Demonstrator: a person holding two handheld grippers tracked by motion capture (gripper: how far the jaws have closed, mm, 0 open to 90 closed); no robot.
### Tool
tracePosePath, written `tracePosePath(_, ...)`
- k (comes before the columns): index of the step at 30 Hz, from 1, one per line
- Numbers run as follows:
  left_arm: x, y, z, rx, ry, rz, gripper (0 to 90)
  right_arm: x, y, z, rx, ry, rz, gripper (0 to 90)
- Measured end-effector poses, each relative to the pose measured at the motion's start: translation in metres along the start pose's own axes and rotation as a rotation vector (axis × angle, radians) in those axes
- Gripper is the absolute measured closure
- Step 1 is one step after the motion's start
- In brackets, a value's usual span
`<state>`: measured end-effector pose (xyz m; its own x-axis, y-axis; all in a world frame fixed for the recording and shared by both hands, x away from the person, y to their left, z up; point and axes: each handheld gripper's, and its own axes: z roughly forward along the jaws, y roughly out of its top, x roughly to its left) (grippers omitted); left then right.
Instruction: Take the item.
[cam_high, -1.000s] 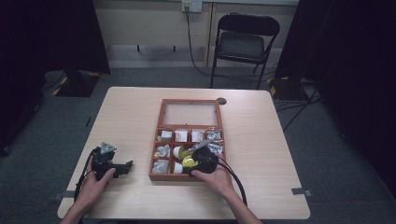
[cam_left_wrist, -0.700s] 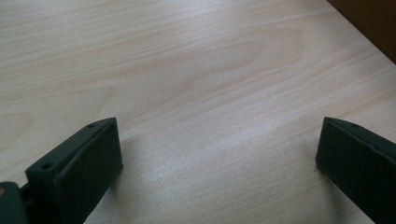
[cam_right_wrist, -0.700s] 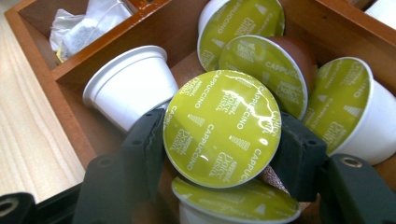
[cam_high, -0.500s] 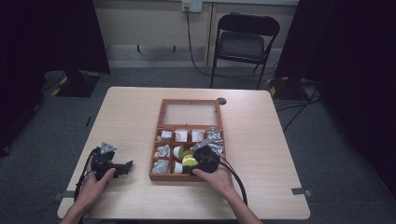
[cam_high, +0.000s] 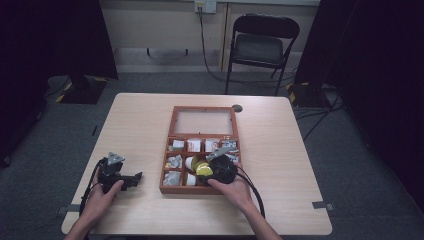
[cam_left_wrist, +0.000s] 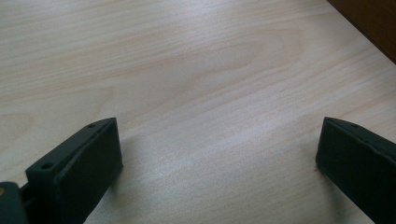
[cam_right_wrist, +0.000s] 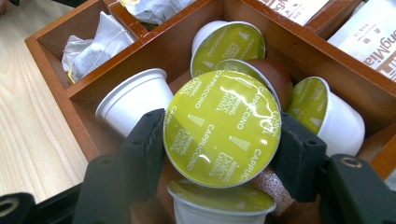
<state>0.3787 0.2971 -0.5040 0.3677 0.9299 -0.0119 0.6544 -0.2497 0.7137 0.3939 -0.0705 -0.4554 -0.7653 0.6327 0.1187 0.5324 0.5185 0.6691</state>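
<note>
A wooden compartment box (cam_high: 202, 150) lies open near the middle of the table (cam_high: 280, 150), its glass-paned lid (cam_high: 203, 121) folded back on the far side. In the near middle compartment sit several coffee capsules — white cups (cam_right_wrist: 135, 100) and one brown cup (cam_right_wrist: 275, 77), most with yellow-green foil lids printed "Cappuccino". The right gripper (cam_right_wrist: 222, 140) reaches into that compartment and its two black jaws are clamped on either side of one capsule (cam_right_wrist: 222, 128), whose foil lid faces the camera just above the others. A further capsule (cam_right_wrist: 219, 200) lies right below it. The compartment to the left holds clear-wrapped tea bags (cam_right_wrist: 91, 49); the far row holds paper sachets (cam_high: 194, 145) with print too small to read.

The left gripper (cam_high: 120, 176) rests on the bare light wood near the table's left near corner, well apart from the box, jaws spread wide with nothing between them.

Beyond the table stands a dark folding chair (cam_high: 260, 47) on grey carpet, with black curtains at both sides.
</note>
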Motion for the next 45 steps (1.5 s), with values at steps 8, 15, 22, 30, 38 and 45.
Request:
tracePosePath(8, 0.000, 0.000, 0.000, 0.000, -0.001, 0.000, 0.0, -0.001, 0.000, -0.003, -0.019, -0.009, 0.005, 40.3)
tracePosePath(15, 0.000, 0.000, 0.000, 0.000, 0.000, 0.000, 0.0, -0.004, 0.001, -0.008, -0.031, -0.015, 0.010, 40.3)
tracePosePath(22, 0.000, 0.000, 0.000, 0.000, 0.000, 0.000, 0.0, -0.007, 0.002, -0.015, -0.049, -0.018, 0.018, 40.3)
tracePosePath(30, 0.000, 0.000, 0.000, 0.000, 0.000, 0.000, 0.0, -0.009, 0.002, -0.018, -0.060, -0.020, 0.022, 40.3)
tracePosePath(38, 0.000, 0.000, 0.000, 0.000, -0.001, 0.000, 0.0, -0.009, 0.003, -0.021, -0.071, -0.015, 0.017, 40.3)
tracePosePath(45, 0.000, 0.000, 0.000, 0.000, 0.000, 0.000, 0.0, -0.011, 0.004, -0.025, -0.077, -0.020, 0.018, 40.3)
